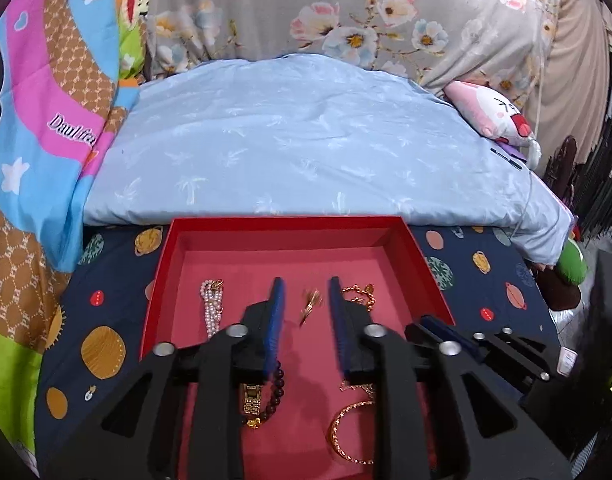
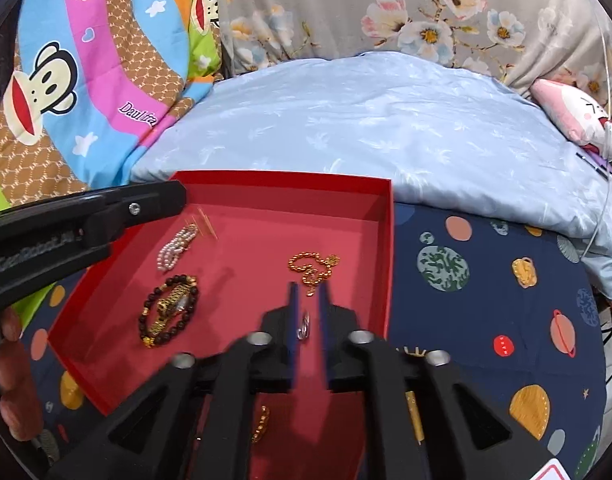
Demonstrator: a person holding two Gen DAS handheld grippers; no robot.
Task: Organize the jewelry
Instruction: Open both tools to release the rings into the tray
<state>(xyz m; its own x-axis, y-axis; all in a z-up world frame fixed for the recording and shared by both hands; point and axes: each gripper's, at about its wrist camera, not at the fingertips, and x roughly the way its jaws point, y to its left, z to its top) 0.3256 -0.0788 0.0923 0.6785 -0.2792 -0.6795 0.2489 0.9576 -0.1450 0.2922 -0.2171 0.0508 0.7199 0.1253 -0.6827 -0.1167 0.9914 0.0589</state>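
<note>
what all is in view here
red cardboard box: one, red, on navy planet-print sheet
pink pearl strand: one, pink, box far left
dark bead bracelet: one, brown and gold, box near left
gold bead chain: one, gold, box right
gold bangle: one, gold, box near right
small gold piece: one, gold, between left tool's jaws
small silver piece: one, silver, between right tool's jaws
light blue quilt: one, blue, behind box
left tool: one, black and blue, open
right tool: one, black and blue, open

Both hand-held grippers, left [image 1: 306,300] and right [image 2: 307,308] (jaws parted), angled downward.
</note>
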